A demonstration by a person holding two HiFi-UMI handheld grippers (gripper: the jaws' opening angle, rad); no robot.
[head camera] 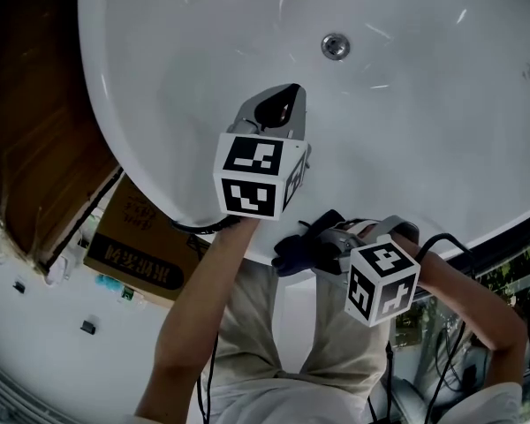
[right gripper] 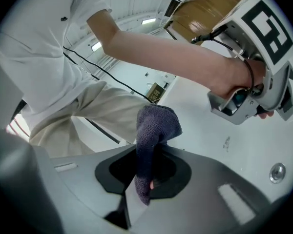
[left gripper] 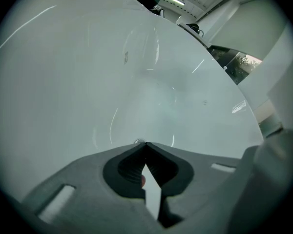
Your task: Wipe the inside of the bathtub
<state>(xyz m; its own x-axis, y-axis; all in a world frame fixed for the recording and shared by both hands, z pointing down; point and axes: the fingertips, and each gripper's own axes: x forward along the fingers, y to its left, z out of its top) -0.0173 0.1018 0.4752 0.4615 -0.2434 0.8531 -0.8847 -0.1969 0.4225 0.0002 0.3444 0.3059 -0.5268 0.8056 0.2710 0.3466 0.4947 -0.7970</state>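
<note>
The white bathtub point(head camera: 185, 69) fills the top of the head view, with its round metal drain point(head camera: 336, 46) at the far middle. My left gripper point(head camera: 281, 100) hovers over the tub's near wall, its jaws shut with nothing between them. In the left gripper view it point(left gripper: 145, 145) faces the glossy tub floor point(left gripper: 136, 72). My right gripper point(head camera: 329, 247) sits at the tub's near rim, shut on a dark blue-grey cloth point(head camera: 302, 244). The cloth point(right gripper: 154, 126) stands up from the right gripper point(right gripper: 147, 172), and beyond it are the left gripper point(right gripper: 251, 89) and the drain point(right gripper: 277, 172).
A cardboard box point(head camera: 141, 253) lies on the floor left of the tub, beside a brown wooden panel point(head camera: 35, 148). Black cables point(head camera: 446, 241) trail from the right gripper. A window frame point(head camera: 503, 268) runs along the right. The person's legs point(head camera: 274, 343) stand against the tub's rim.
</note>
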